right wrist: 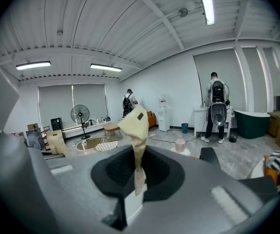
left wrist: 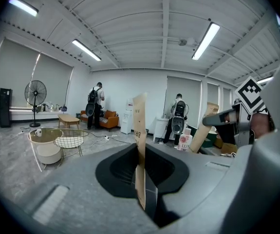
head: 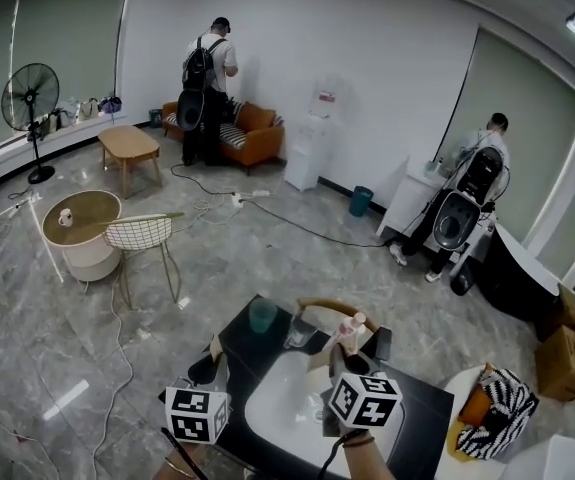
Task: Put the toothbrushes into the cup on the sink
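Note:
Each gripper holds a toothbrush in a brown paper pack. In the left gripper view the flat pack (left wrist: 140, 140) stands upright, pinched in my left gripper (left wrist: 140, 182). The right gripper view shows a crumpled pack (right wrist: 136, 130) clamped in my right gripper (right wrist: 136, 179). From the head view, the left gripper (head: 212, 366) hovers over the black counter's left end and the right gripper (head: 339, 363) over the white sink (head: 272, 413). A teal cup (head: 262, 315) and a clear glass (head: 300, 330) stand behind the basin.
A curved faucet (head: 325, 308) and a pink bottle (head: 351, 325) stand at the back of the sink. A striped bag (head: 495, 418) lies on a stool at right. A wire chair (head: 142, 236), a round table (head: 80, 218), floor cables and two people are farther off.

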`<state>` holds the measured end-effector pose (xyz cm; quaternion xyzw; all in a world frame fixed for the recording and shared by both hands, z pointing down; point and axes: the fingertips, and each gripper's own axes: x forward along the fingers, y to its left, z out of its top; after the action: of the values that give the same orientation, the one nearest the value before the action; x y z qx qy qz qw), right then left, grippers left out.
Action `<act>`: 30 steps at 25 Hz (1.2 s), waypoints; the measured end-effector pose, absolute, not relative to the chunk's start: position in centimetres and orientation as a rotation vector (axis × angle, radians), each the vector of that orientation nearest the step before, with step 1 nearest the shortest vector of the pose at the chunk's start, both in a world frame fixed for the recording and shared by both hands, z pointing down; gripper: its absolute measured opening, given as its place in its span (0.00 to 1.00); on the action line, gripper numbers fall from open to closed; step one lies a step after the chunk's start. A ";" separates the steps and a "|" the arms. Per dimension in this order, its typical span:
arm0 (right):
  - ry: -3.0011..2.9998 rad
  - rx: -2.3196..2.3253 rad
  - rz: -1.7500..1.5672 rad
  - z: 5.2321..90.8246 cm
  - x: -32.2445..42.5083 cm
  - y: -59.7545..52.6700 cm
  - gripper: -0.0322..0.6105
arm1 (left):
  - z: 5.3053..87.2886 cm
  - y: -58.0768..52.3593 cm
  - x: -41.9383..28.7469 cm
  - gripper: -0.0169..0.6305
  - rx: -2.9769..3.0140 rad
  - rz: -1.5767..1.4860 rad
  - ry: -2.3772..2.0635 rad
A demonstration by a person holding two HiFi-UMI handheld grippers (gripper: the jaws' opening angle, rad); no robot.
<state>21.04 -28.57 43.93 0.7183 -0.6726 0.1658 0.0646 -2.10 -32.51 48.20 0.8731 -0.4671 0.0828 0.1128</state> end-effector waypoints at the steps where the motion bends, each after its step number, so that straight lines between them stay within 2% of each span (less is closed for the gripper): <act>1: -2.032 2.170 0.500 43.8 21.3 -28.9 0.10 | 48.3 -32.5 -2.2 0.09 2.555 0.245 -1.375; 30: -2.110 2.174 0.431 41.1 24.0 -38.4 0.10 | 49.9 -32.1 -2.5 0.09 2.495 0.305 -1.436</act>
<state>23.97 -38.35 41.06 0.7098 -0.6890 0.1408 0.0404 -2.48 -32.12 49.93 0.8553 -0.4922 0.1046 0.1233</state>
